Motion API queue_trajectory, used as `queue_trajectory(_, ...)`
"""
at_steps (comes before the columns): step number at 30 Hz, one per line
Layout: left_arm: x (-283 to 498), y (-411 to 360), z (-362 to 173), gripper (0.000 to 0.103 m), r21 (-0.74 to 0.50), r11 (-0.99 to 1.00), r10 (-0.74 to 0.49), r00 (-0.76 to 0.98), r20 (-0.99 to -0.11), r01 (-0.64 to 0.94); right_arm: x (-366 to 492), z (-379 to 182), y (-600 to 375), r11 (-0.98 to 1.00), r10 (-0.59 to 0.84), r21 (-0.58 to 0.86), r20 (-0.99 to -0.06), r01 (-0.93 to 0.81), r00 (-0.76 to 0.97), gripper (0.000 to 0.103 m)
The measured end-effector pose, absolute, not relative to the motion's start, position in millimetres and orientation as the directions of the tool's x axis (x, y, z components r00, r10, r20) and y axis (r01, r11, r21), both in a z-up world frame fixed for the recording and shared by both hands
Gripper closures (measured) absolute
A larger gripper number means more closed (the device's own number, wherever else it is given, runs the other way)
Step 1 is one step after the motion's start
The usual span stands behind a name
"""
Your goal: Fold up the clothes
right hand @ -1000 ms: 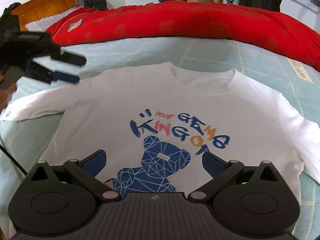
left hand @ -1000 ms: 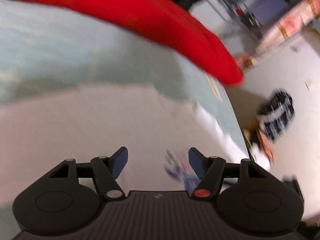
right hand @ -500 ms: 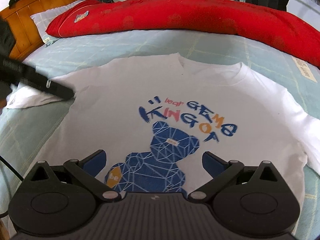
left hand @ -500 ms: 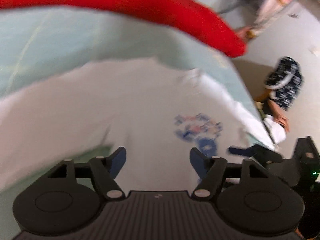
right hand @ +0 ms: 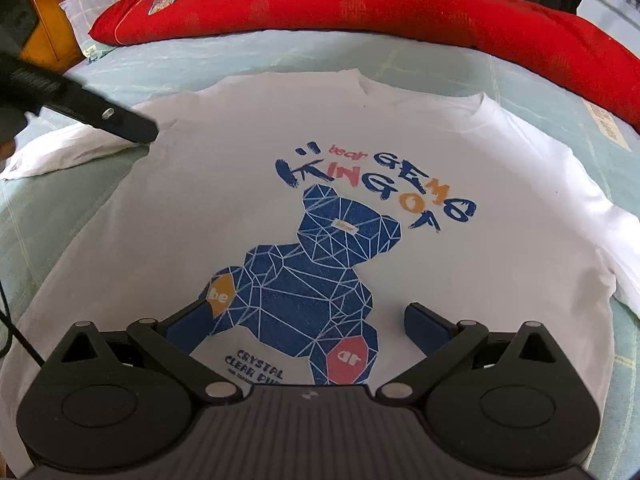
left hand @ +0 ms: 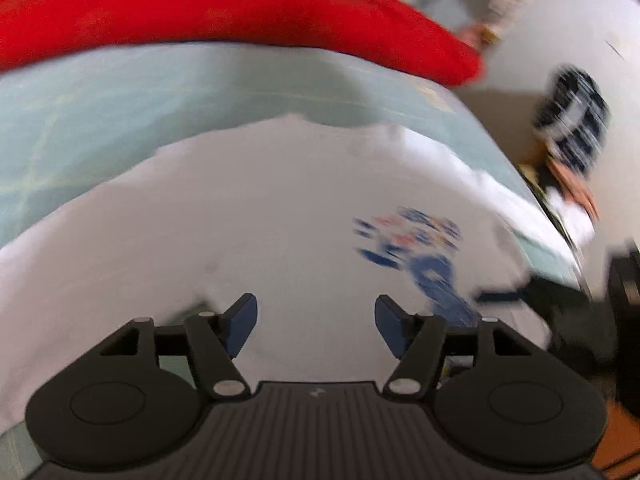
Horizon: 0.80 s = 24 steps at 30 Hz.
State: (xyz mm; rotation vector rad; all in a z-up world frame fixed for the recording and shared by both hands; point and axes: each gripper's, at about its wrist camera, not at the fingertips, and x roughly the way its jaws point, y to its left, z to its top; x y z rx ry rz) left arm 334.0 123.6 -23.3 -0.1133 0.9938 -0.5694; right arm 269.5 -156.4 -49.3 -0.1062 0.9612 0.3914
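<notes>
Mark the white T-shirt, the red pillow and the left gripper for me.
White T-shirt [right hand: 224, 216]: right wrist view, plain chest fabric beside the bear print.
Red pillow [right hand: 360, 8]: right wrist view, middle of its top.
Left gripper [right hand: 140, 136]: right wrist view, fingertips at the sleeve seam.

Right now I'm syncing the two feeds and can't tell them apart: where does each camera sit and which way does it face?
Left wrist: on the left gripper, at the shirt's sleeve side, looking across the white T-shirt toward the floor beyond; its own open fingers show.
Right wrist: on the right gripper, at the hem, looking up the T-shirt toward the red bolster; own open fingers show.
Shared: T-shirt, bolster, green sheet, and each other's gripper.
</notes>
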Motion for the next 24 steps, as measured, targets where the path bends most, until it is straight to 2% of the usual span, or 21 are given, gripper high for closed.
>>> queue_trajectory(4, 305, 94, -42, 0.036, -0.241, 0.807, -0.483, 0.368, -0.794, 0.539, 269, -48, -156, 0.915, 0.297, 0.09, -0.811, -0.394, 0.504, 0.0)
queue_trajectory(8, 290, 104, -62, 0.036, -0.163, 0.84, -0.4, 0.387, -0.831, 0.518, 262, -45, -166, 0.896, 0.308, 0.073, -0.812, -0.437, 0.496, 0.0)
queue_trajectory(11, 288, 106, -46, 0.037, -0.145, 0.876, -0.348, 0.394, -0.851, 0.461, 250, -41, -179, 0.887, 0.303, 0.049, -0.812, -0.46, 0.498, 0.0)
queue_trajectory(14, 289, 93, -32, 0.035, -0.139, 0.852, -0.381, 0.417, -0.825, 0.504, 236, -36, -192, 0.879, 0.298, 0.026, -0.81, -0.477, 0.505, 0.0)
queue_trajectory(18, 293, 69, -50, 0.035, -0.097, 0.799, -0.386, 0.381, -0.84, 0.593, 223, -40, -194, 0.87, 0.303, 0.023, -0.815, -0.493, 0.495, 0.0)
queue_trajectory(24, 284, 89, -59, 0.033, -0.088, 0.797, -0.376, 0.376, -0.847, 0.598, 185, -62, -208, 0.899, 0.251, 0.004, -0.824, -0.439, 0.507, 0.0)
